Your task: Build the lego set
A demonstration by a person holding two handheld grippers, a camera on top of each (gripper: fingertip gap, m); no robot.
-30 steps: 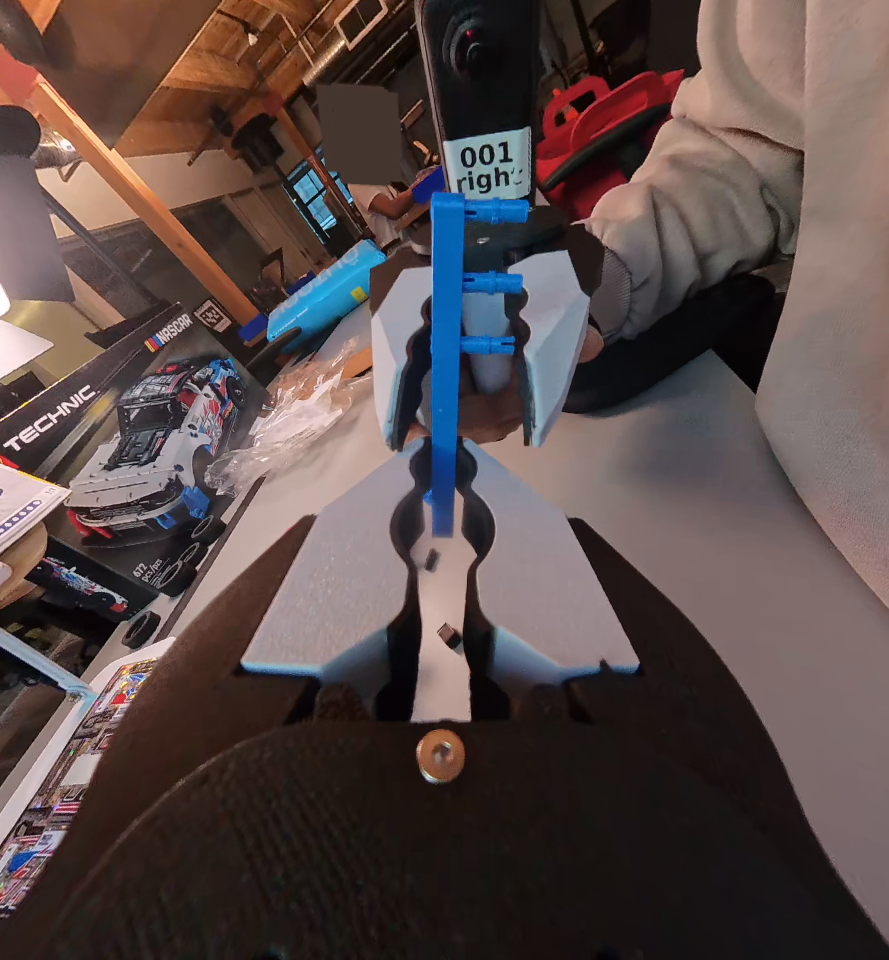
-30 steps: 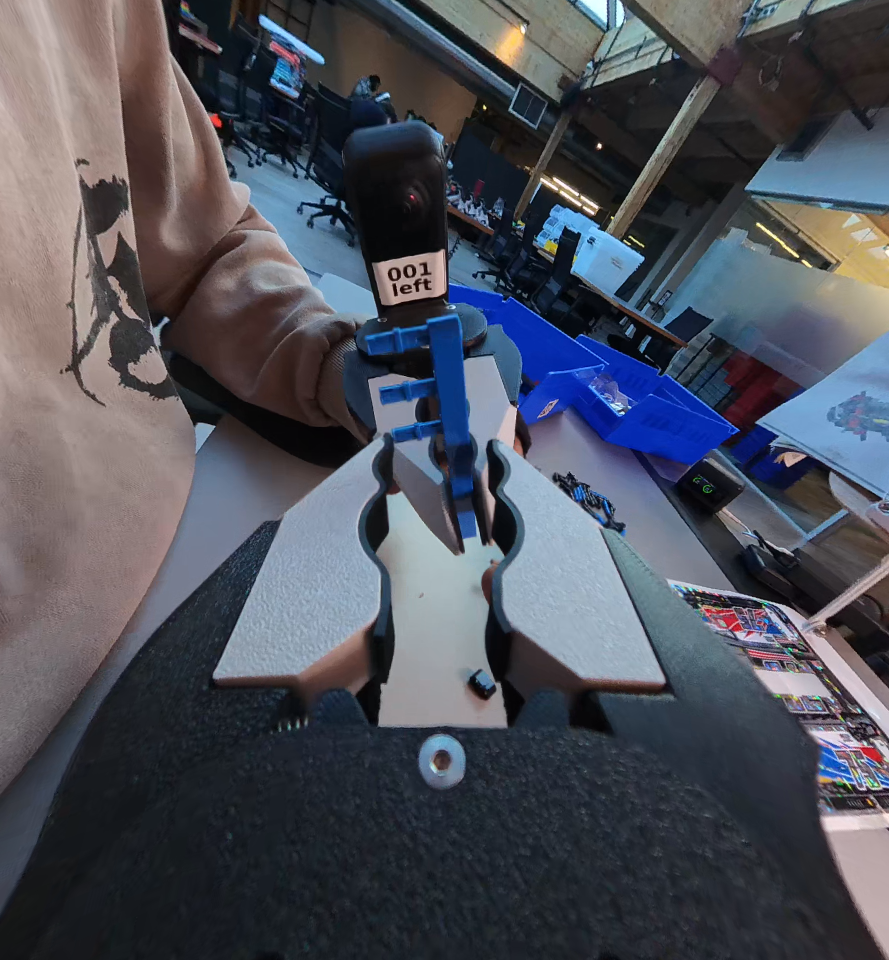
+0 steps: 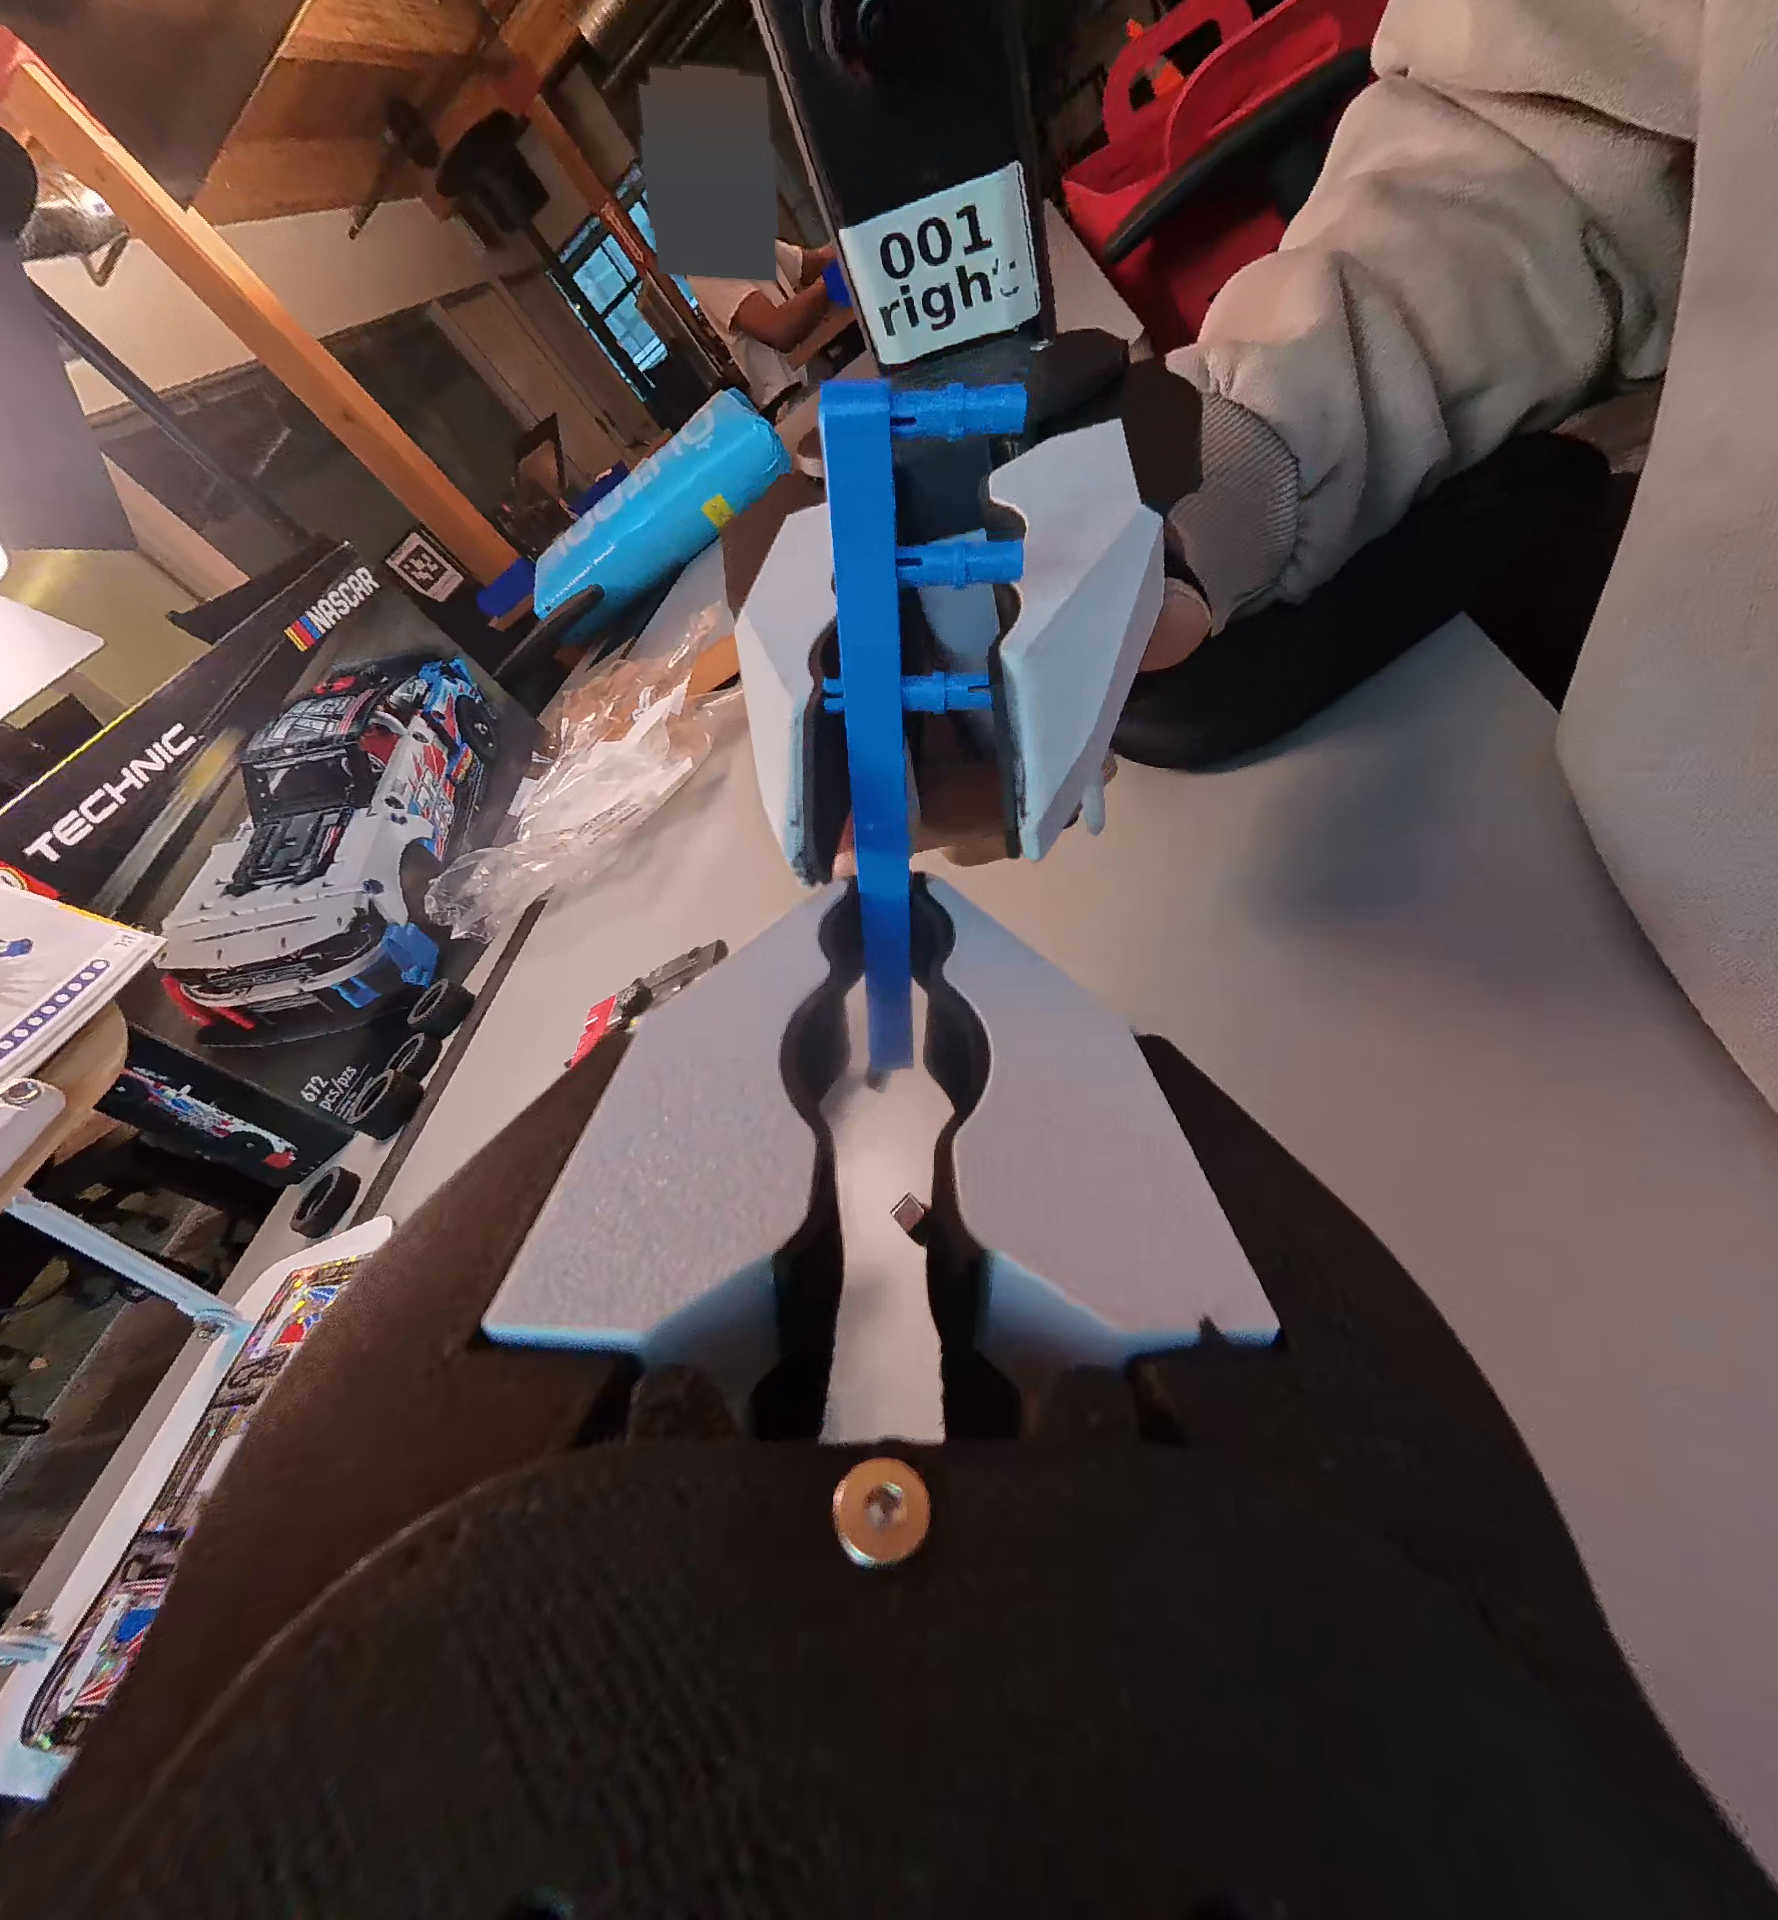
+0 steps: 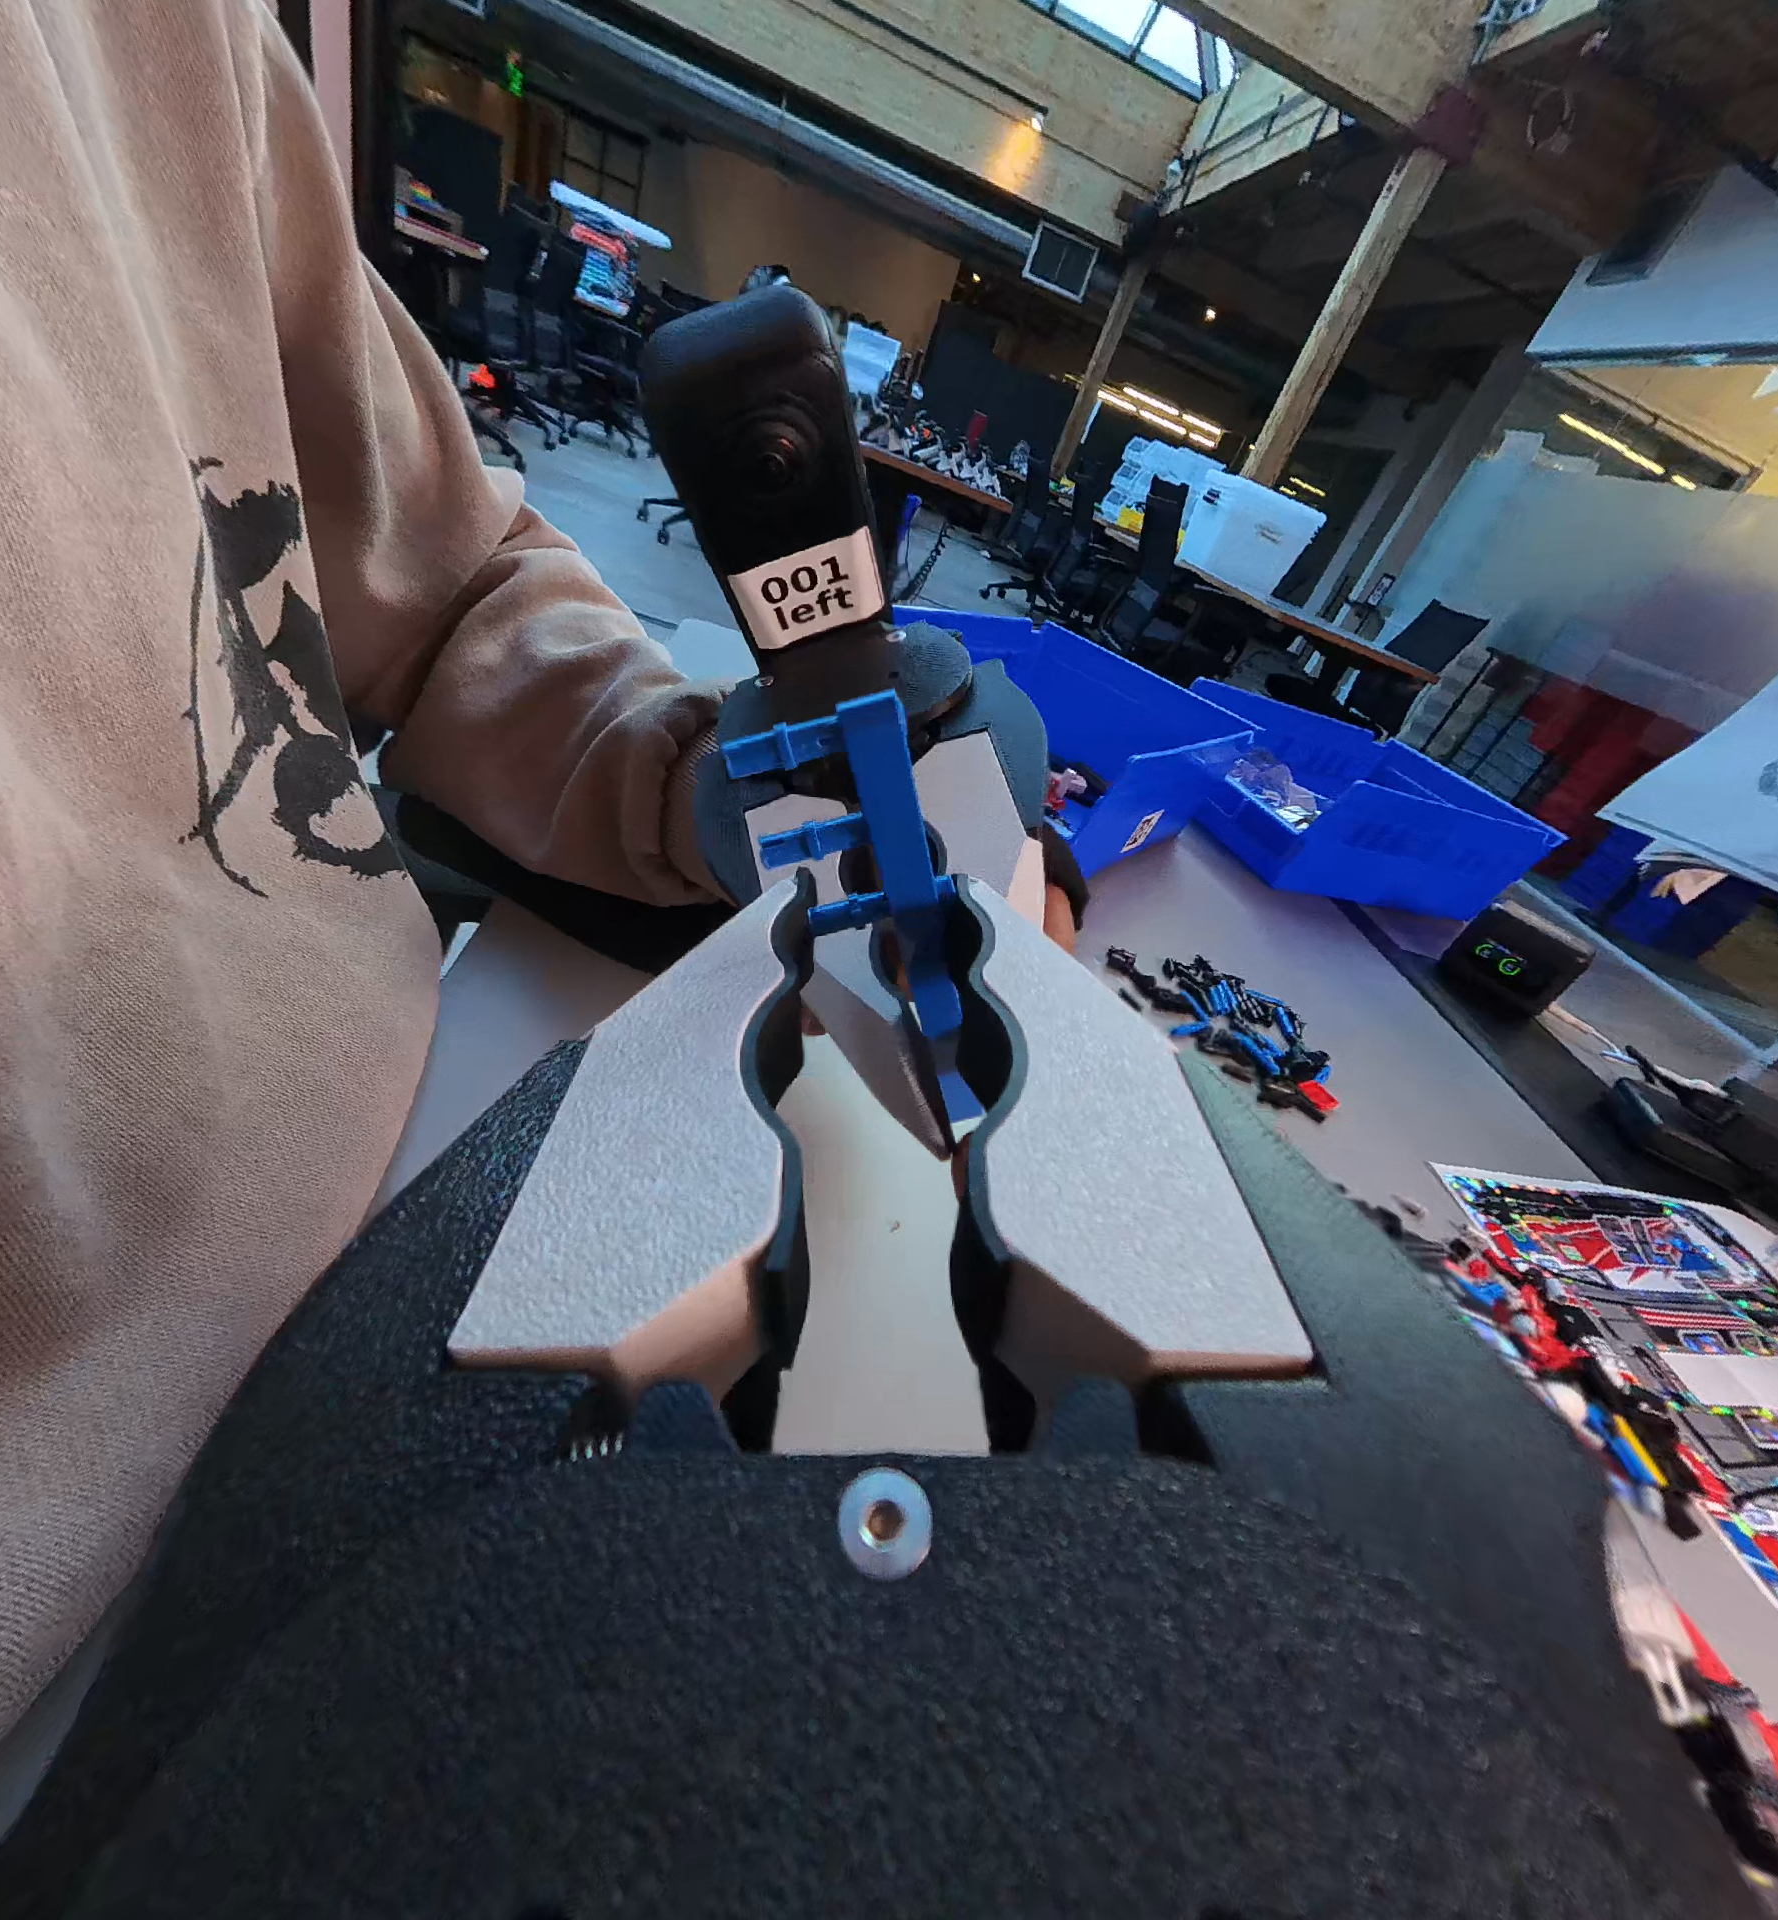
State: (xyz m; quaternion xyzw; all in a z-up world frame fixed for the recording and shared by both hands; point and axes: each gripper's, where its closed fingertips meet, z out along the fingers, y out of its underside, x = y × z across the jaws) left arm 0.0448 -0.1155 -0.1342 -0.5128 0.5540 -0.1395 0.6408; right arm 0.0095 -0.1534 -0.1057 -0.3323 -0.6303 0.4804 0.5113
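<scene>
While the grey table [image 3: 1280, 1039] carries the set's box [image 3: 272, 831] and a loose heap of small parts [image 4: 1238, 1029], the work itself is held aloft between both tools. Left gripper [image 3: 880, 935]: jaws pinching the lower end of the blue beam [image 3: 869, 665], a flat, rigid, smooth plastic strip standing upright. Right gripper [image 4: 885, 935]: jaws spread, flanking the beam without clamping. Three ribbed blue pins [image 3: 958, 561] project sideways. Recommended: hold the beam steady and press squarely along each pin's axis.
</scene>
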